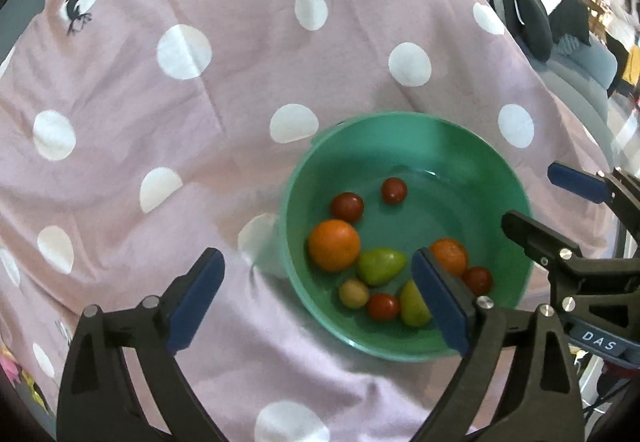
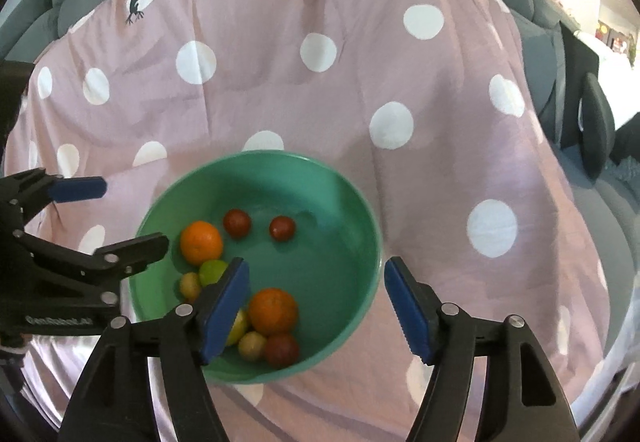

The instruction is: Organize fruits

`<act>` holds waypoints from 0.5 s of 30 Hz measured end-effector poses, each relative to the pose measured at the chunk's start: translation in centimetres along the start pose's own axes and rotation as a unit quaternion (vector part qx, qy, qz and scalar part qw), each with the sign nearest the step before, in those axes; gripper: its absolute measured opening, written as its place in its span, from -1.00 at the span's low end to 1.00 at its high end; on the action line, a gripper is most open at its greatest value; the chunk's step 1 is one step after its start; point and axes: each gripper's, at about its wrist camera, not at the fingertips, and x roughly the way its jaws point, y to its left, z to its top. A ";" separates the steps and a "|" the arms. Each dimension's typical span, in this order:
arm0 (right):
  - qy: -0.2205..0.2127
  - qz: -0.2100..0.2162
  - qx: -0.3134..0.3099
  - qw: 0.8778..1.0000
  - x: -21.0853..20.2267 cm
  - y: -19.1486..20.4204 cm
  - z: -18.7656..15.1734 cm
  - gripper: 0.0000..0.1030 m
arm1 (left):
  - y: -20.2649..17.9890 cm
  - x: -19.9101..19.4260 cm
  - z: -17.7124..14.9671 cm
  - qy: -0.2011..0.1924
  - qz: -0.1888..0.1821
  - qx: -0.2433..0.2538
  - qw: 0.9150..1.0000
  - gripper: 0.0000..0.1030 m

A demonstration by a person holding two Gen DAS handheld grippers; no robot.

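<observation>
Pink polka-dot cloth [image 2: 360, 82] across the whole frame, bare room all round. Green bowl [image 2: 362, 226] at lower centre, holding every fruit. Right gripper [image 2: 316, 306] wide open, empty, straddling the bowl's right rim; nearest orange [image 2: 273, 311] just beside its left finger, roundish. Left gripper [image 1: 316, 302] likewise wide, empty, straddling the left rim; green pear-shaped fruit [image 1: 380, 265] lying crosswise between its fingers.

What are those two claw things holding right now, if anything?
Nothing. Both the left gripper and right gripper are open above the green bowl; the fruit lies loose inside.
</observation>
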 end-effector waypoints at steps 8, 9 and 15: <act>-0.002 -0.003 -0.009 1.000 -1.5 0.5 0.5 0.37 | -0.2 -2.3 -0.3 -0.011 0.027 -0.015 0.999 0.98; -0.002 -0.001 -0.009 1.000 -1.6 0.6 0.6 0.37 | -0.1 -2.6 -0.2 -0.012 0.022 -0.017 1.000 0.98; -0.003 0.008 -0.021 1.000 -2.7 1.1 1.1 0.37 | -0.2 -3.6 0.2 -0.019 0.032 -0.013 0.999 0.98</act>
